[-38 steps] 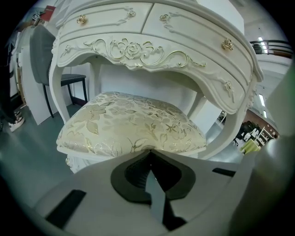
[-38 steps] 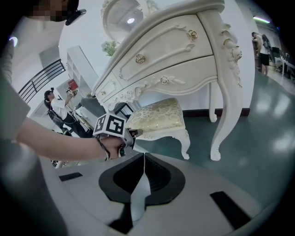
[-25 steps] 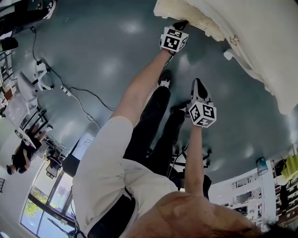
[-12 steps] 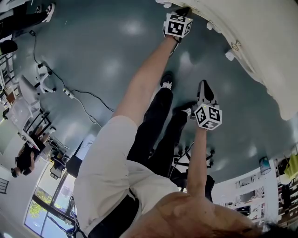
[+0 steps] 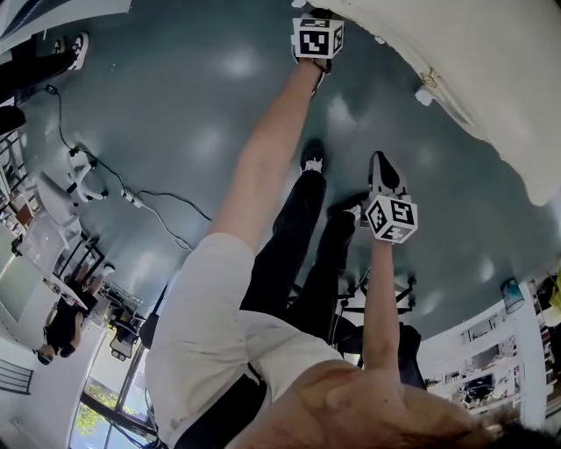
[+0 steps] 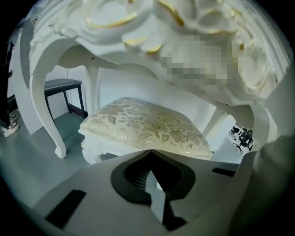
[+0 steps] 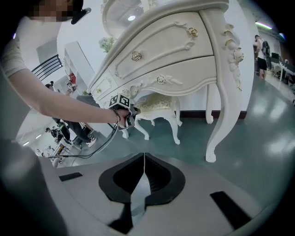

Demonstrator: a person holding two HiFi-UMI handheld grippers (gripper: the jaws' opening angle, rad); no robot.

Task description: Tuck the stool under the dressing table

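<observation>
The white stool with a floral cushion (image 6: 144,129) stands beneath the carved white dressing table (image 6: 152,27), between its curved legs. My left gripper (image 6: 150,151) is shut with nothing in it, and its tips are right at the cushion's front edge. In the right gripper view the stool (image 7: 158,109) sits under the drawers of the dressing table (image 7: 179,50), with the left gripper (image 7: 121,104) at its near side. My right gripper (image 7: 144,155) is shut and empty, held back over the floor. The head view shows the left gripper (image 5: 317,24) at the table's edge (image 5: 473,79) and the right gripper (image 5: 378,162) nearer me.
A curved table leg (image 7: 223,120) stands on the grey-green floor to the right of the stool. A black bench (image 6: 63,85) is behind the table at left. A cable (image 5: 162,195) and a white chair base (image 5: 77,163) lie on the floor at left. My own legs (image 5: 298,245) are below.
My left gripper has pushed forward towards the dressing table. The stool's cushion, seen beside the table earlier in the head view, no longer shows there. The right gripper has barely moved.
</observation>
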